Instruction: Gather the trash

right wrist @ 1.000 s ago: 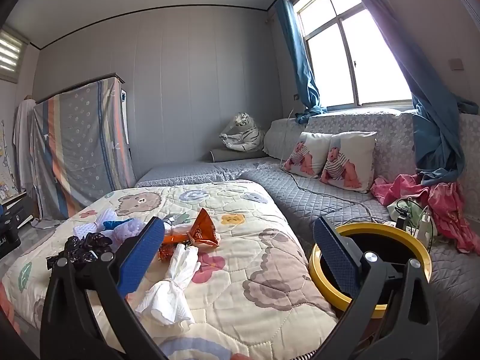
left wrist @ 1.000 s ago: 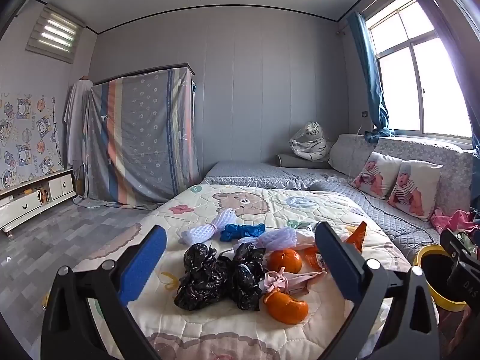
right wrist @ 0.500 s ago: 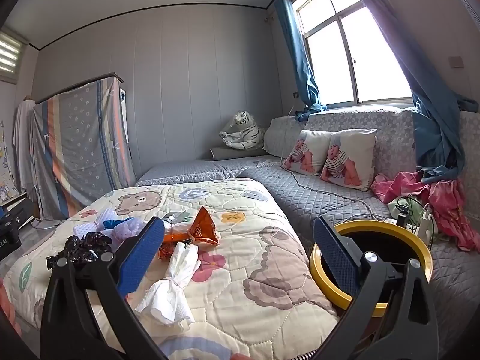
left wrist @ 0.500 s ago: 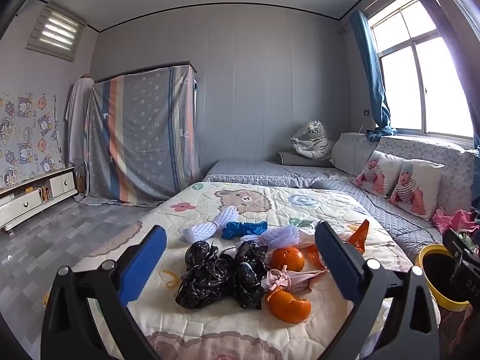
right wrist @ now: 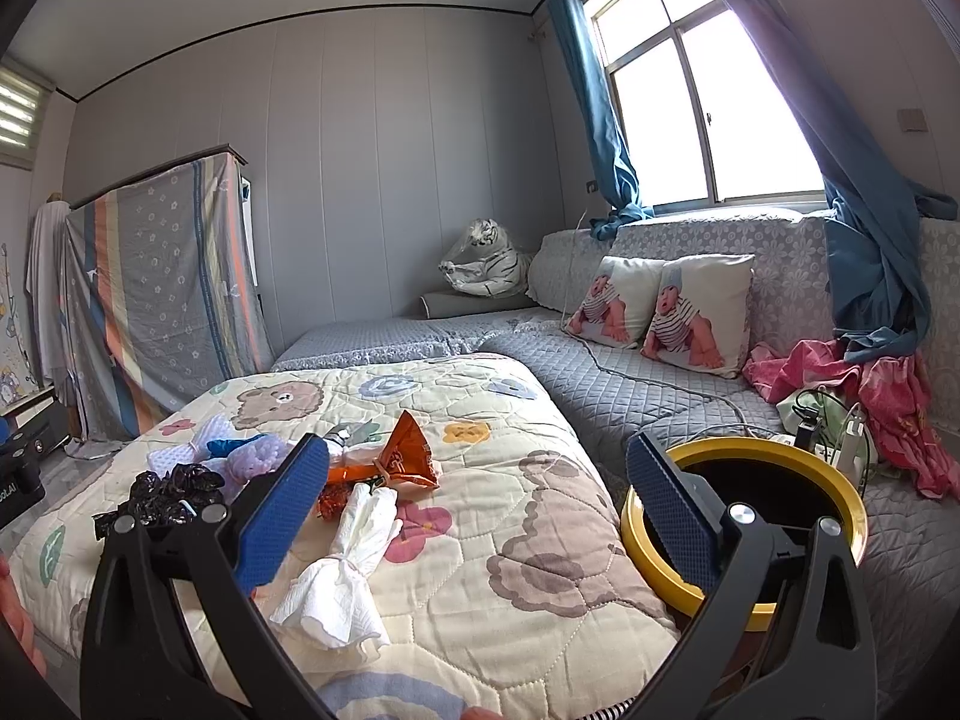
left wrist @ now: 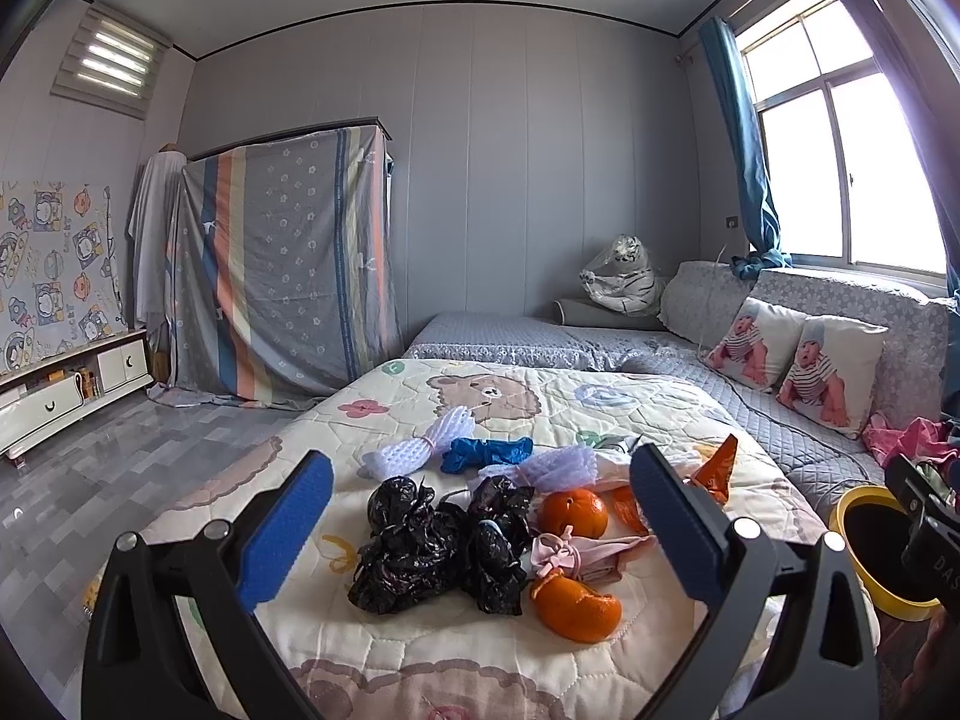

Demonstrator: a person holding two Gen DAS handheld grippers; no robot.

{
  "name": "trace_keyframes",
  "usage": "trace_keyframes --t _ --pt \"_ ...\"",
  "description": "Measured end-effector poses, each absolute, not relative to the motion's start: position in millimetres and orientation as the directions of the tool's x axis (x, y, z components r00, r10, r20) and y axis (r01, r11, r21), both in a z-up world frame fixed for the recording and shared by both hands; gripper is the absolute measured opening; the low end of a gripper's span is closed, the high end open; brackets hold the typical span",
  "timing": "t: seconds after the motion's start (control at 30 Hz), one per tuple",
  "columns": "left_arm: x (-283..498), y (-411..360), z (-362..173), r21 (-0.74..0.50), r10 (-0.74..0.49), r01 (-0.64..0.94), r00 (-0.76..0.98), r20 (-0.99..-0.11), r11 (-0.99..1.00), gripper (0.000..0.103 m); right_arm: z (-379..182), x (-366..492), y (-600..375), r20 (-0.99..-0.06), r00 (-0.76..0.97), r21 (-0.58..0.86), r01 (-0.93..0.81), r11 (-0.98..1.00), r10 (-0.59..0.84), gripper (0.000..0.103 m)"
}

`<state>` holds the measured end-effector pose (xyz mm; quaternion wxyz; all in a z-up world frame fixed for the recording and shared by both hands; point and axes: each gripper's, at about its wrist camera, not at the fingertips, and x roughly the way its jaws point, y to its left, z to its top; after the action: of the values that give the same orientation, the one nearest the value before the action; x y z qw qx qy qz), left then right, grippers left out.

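Trash lies on a cartoon-print quilt [left wrist: 480, 654]: crumpled black plastic bags [left wrist: 441, 543], two orange peels [left wrist: 574, 599], a pink scrap [left wrist: 570, 555], a blue glove [left wrist: 486, 453], white foam nets [left wrist: 420, 444] and an orange wrapper [right wrist: 405, 456]. A twisted white tissue [right wrist: 348, 564] lies near the quilt's front. A yellow-rimmed black bin [right wrist: 750, 516] stands right of the bed, also in the left wrist view [left wrist: 876, 540]. My left gripper [left wrist: 480, 534] is open and empty above the black bags. My right gripper [right wrist: 474, 516] is open and empty over the quilt, between tissue and bin.
A grey quilted sofa [right wrist: 660, 384] with two baby-print pillows [right wrist: 660, 312] runs along the window wall. Pink clothes [right wrist: 870, 384] and cables lie beside the bin. A sheet-covered wardrobe [left wrist: 282, 264] and a low white cabinet [left wrist: 66, 396] stand at left.
Both grippers have barely shifted; the views have drifted slightly. Nothing was taken hold of or let go.
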<state>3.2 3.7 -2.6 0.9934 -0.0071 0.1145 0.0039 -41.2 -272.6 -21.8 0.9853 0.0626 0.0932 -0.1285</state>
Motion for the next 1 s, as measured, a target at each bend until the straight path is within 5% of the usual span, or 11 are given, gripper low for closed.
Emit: trace_keyframes --t 1.0 --pt "7.1 3.3 -5.8 -0.010 0.004 -0.007 0.972 -0.237 1.000 0.096 -24.1 -37.9 -271.9 -0.209 0.948 0.104 0.265 0.959 -0.239 0.095"
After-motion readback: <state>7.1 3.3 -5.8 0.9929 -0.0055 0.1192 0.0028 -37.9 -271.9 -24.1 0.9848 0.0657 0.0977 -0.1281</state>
